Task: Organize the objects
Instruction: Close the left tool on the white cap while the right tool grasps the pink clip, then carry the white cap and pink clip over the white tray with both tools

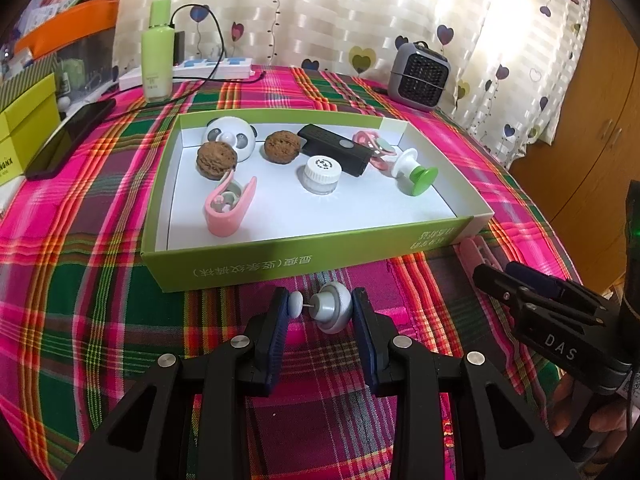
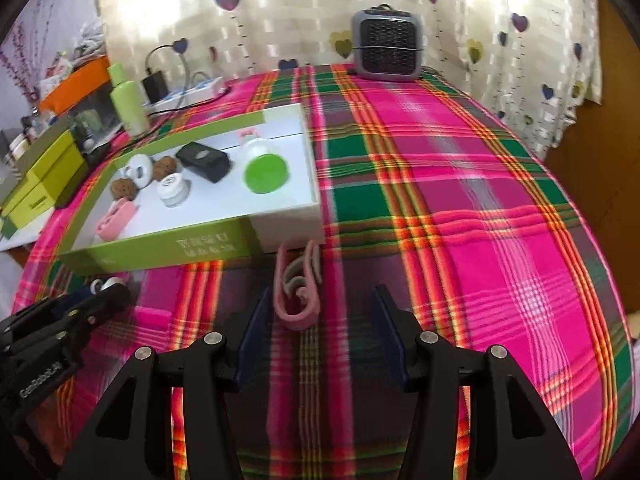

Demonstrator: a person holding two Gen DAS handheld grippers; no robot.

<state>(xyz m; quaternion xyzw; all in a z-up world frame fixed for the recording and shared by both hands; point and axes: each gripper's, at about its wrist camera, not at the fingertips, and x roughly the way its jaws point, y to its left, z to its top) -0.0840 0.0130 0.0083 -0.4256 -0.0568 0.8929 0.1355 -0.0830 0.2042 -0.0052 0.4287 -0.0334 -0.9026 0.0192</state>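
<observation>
A green-walled box (image 1: 256, 266) with a white floor lies on the plaid cloth. It holds two walnuts (image 1: 216, 159), a panda-faced case (image 1: 232, 136), a black case (image 1: 336, 150), a white jar (image 1: 320, 174), a green-and-white stopper (image 1: 416, 172) and pink clips (image 1: 230, 208). My left gripper (image 1: 320, 310) is shut on a small grey-and-white wheel piece (image 1: 332, 310), just in front of the box. My right gripper (image 2: 316, 320) is open around a pink clip (image 2: 298, 284) lying on the cloth beside the box's near corner (image 2: 288, 232).
A small grey heater (image 1: 420, 76) stands at the back right. A green bottle (image 1: 158, 52), a power strip (image 1: 216, 68), a dark phone (image 1: 68, 136) and yellow-green boxes (image 1: 24, 120) crowd the back left. Heart-print curtain hangs behind the table.
</observation>
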